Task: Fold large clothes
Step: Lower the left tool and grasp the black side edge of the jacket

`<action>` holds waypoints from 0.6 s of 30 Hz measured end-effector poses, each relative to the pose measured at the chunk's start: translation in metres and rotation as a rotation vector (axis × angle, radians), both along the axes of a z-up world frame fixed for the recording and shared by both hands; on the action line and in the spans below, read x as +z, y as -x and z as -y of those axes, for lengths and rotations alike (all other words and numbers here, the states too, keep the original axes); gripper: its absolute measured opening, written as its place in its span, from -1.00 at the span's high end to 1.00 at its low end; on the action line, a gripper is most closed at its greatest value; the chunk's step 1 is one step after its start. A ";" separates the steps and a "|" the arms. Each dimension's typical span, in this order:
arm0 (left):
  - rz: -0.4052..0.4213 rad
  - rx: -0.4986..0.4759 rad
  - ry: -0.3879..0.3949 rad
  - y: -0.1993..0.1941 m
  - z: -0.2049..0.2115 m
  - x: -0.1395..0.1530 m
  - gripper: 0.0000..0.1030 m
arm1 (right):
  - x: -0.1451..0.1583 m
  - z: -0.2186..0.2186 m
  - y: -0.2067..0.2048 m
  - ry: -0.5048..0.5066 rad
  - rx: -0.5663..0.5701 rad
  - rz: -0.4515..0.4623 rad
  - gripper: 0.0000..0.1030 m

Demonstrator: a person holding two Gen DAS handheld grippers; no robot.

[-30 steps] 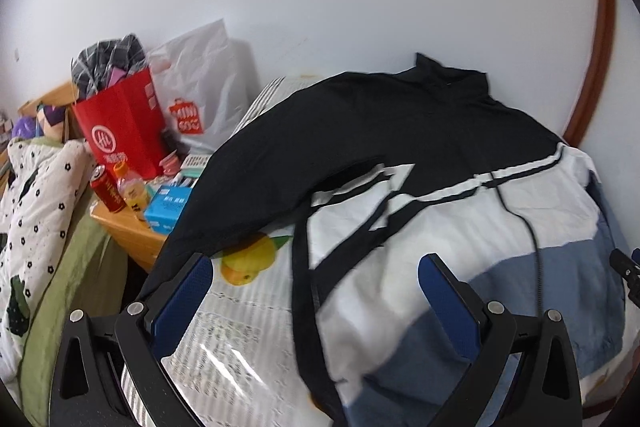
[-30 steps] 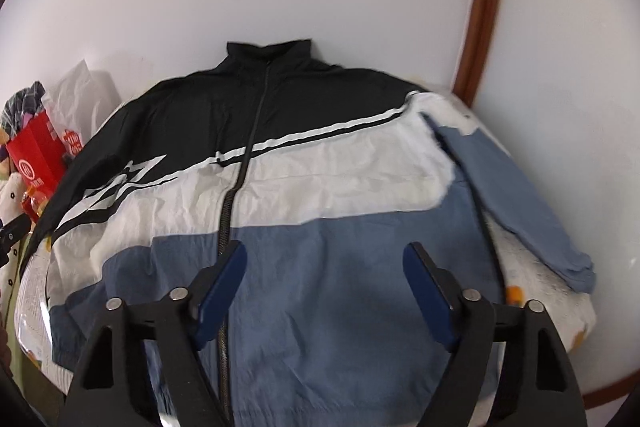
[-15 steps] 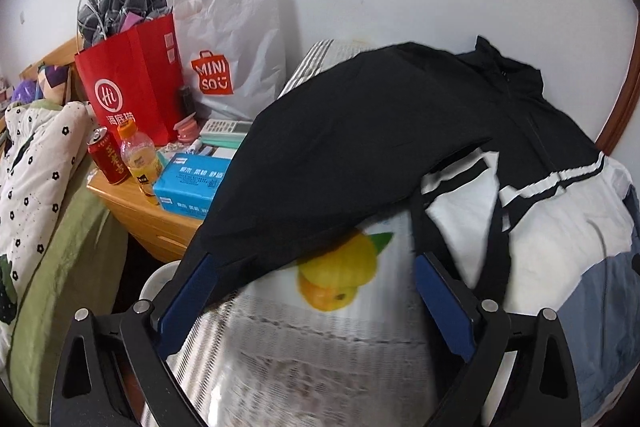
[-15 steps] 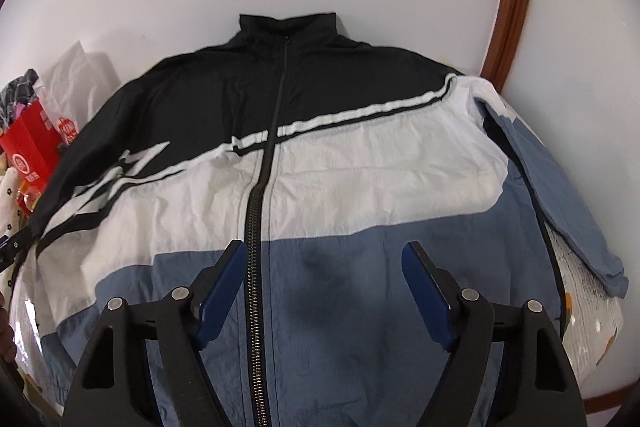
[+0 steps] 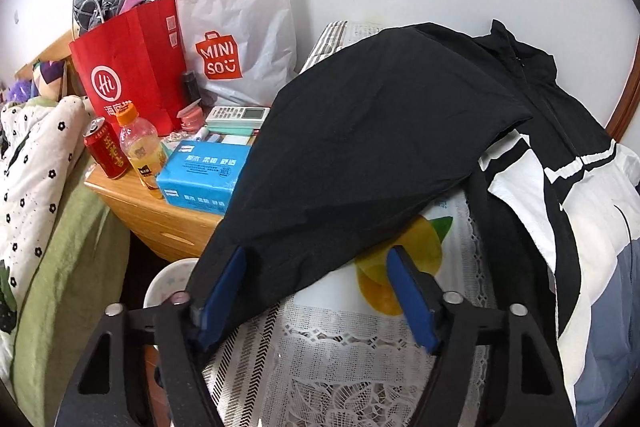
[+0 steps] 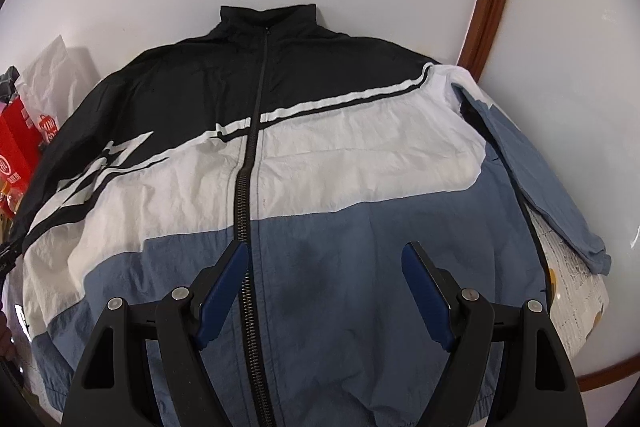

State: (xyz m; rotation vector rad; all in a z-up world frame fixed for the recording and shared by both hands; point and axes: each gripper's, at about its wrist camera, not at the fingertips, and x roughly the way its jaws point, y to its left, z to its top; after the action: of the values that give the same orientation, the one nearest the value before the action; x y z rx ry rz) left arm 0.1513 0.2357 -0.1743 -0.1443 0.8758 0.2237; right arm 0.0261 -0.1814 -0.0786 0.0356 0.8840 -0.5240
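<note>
White paper bag [image 5: 236,39] reads MINISO beside the black jacket [image 5: 372,147]

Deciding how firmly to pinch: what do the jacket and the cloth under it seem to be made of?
Jacket: thin woven synthetic, probably nylon, matte with a slight sheen; it shows fine crisp crinkles. Table cover: looks like lace-patterned plastic or vinyl, judging by its openwork print and glossy highlights, though real lace is possible.

Left tool [image 5: 320,291] half-closed, jaws just narrowing; right tool [image 6: 324,291] wide apart.
</note>
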 end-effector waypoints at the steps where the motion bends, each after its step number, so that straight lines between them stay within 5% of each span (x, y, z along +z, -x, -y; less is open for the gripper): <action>1: 0.000 0.005 -0.010 -0.001 -0.001 0.001 -0.07 | 0.002 -0.002 0.000 0.004 0.003 0.002 -0.52; 6: 0.000 -0.007 0.010 -0.007 -0.004 0.007 0.80 | 0.010 -0.007 -0.005 0.032 0.032 0.006 -0.52; 18: 0.099 0.011 0.029 -0.015 0.019 0.076 0.87 | 0.031 0.013 -0.022 0.056 0.102 0.059 -0.52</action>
State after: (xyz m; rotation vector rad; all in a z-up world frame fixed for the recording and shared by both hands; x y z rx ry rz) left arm 0.1661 0.2163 -0.0981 -0.1860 0.7801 0.2127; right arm 0.0479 -0.1939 -0.0479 -0.0446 0.8086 -0.4495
